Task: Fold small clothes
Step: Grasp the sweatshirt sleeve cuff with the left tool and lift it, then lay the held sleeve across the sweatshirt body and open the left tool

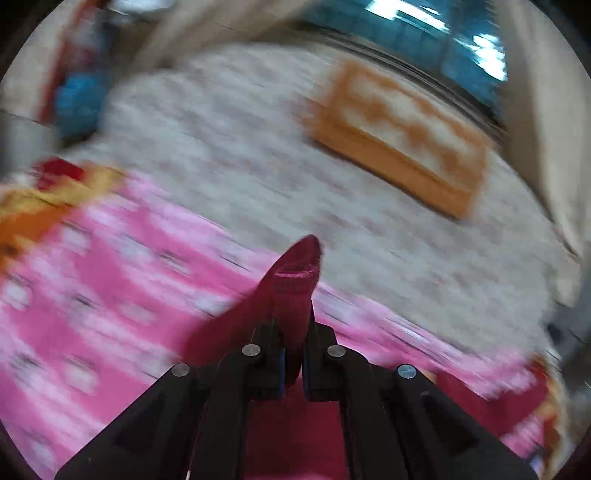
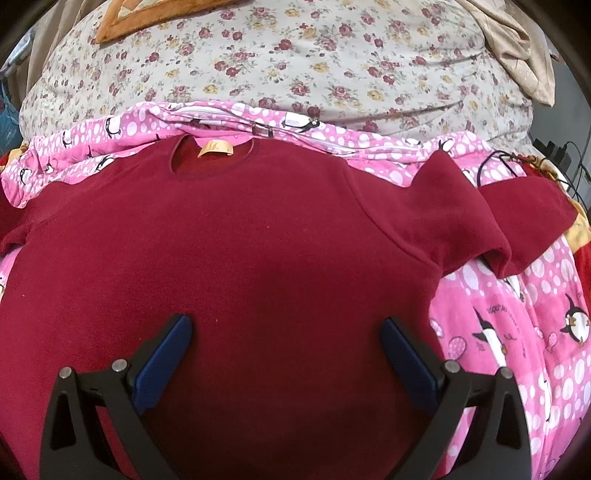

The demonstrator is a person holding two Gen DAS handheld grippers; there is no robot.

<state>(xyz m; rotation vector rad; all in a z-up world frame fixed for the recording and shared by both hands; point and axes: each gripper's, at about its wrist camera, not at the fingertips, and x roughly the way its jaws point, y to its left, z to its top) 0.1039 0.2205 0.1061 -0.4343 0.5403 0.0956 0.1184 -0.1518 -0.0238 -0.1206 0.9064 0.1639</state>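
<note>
A dark red sweater point(image 2: 229, 236) lies flat on a pink penguin-print blanket point(image 2: 517, 332), neck and tan label point(image 2: 215, 149) at the far side. Its right sleeve point(image 2: 480, 221) lies bent out to the right. My right gripper point(image 2: 286, 332) is open, fingers spread just above the sweater's body. In the blurred left wrist view, my left gripper point(image 1: 293, 343) is shut on a fold of the dark red sweater point(image 1: 291, 280), which sticks up between the fingers above the pink blanket point(image 1: 92, 277).
A floral bedsheet point(image 2: 295, 55) covers the bed beyond the blanket. An orange-bordered cushion point(image 1: 399, 136) lies at the far side; it also shows in the right wrist view point(image 2: 122, 22). Black cables point(image 2: 517, 162) lie at the right. A beige cloth point(image 2: 517, 48) sits far right.
</note>
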